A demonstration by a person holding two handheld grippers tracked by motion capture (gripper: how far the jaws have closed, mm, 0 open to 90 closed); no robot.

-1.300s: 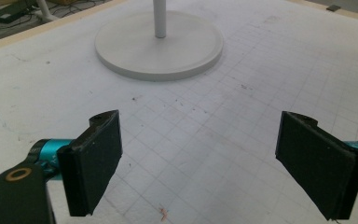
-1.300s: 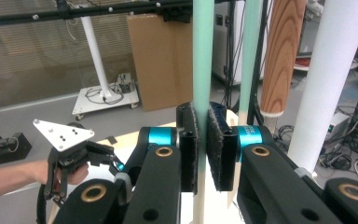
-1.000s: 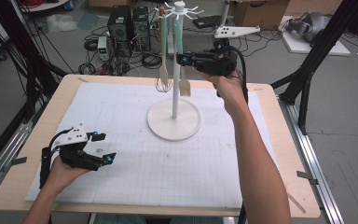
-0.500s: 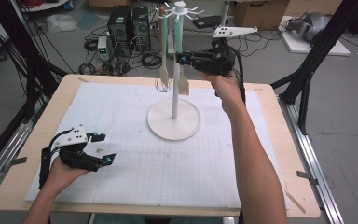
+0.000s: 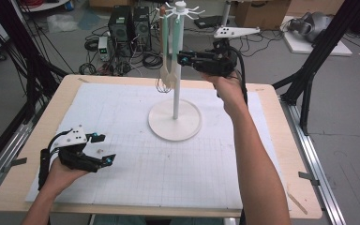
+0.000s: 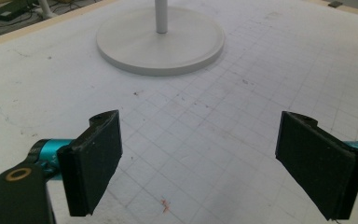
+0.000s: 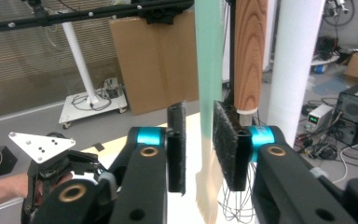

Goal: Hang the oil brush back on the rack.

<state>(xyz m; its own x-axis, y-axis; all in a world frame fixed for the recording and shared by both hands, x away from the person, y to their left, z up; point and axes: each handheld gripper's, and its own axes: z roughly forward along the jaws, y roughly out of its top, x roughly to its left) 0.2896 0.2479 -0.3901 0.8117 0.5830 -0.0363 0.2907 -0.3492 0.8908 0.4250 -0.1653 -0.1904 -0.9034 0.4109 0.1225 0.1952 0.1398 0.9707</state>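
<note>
The right tongs have just been easing apart around the green-handled spatula, which hangs from the rack; whether a pad still touches it is unclear. If it isn't seated on its hook, it could drop onto the surface. The wooden-handled whisk hangs just beside and could get knocked. The left tongs rest wide apart, empty.

No legible text or labels, seemingly.
</note>
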